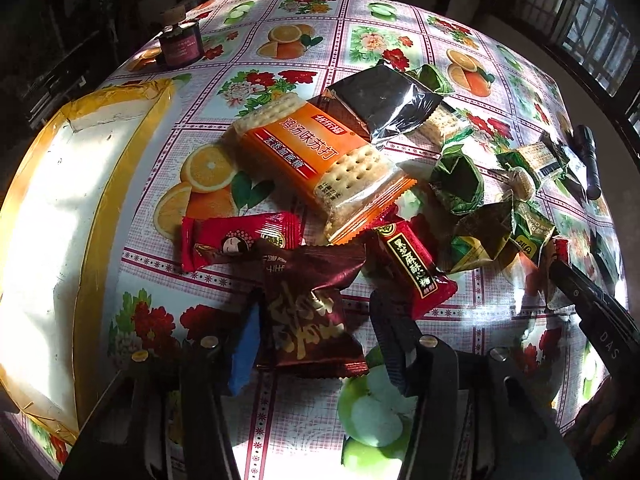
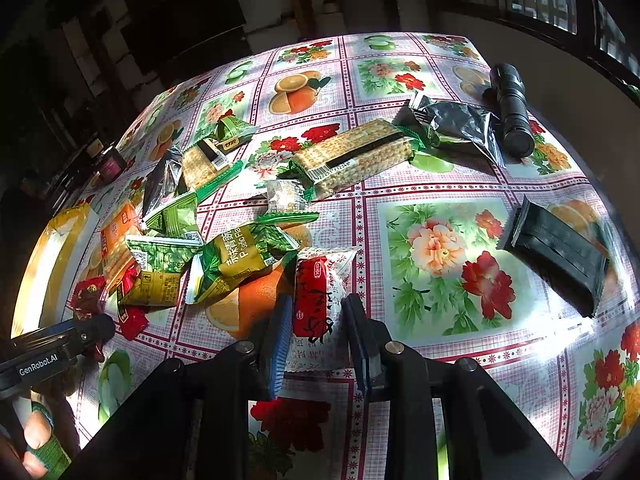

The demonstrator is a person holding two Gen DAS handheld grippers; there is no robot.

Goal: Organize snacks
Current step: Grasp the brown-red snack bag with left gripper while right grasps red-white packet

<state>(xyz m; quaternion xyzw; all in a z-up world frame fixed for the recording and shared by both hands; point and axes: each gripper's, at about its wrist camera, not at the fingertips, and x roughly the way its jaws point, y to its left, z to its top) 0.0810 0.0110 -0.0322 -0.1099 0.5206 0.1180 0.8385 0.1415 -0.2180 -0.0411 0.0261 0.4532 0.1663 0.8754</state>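
A pile of snack packets lies on a floral tablecloth (image 1: 280,12). My left gripper (image 1: 316,320) stands open around a dark brown candy packet (image 1: 308,312); the jaws flank it with a gap on the right side. Beyond lie a red candy (image 1: 236,240), a red-black sesame candy (image 1: 416,268), an orange cracker pack (image 1: 312,152) and green packets (image 1: 460,180). My right gripper (image 2: 316,320) straddles a red-and-white packet (image 2: 316,300), its jaws close to both sides. Green packets (image 2: 236,260) lie to its left, a long cracker pack (image 2: 356,160) beyond.
A yellow-taped cardboard box (image 1: 52,200) sits at the left. A small dark jar (image 1: 180,40) stands at the far left. A black flashlight (image 2: 512,108), a silver-black packet (image 2: 460,124) and a dark packet (image 2: 556,248) lie at the right.
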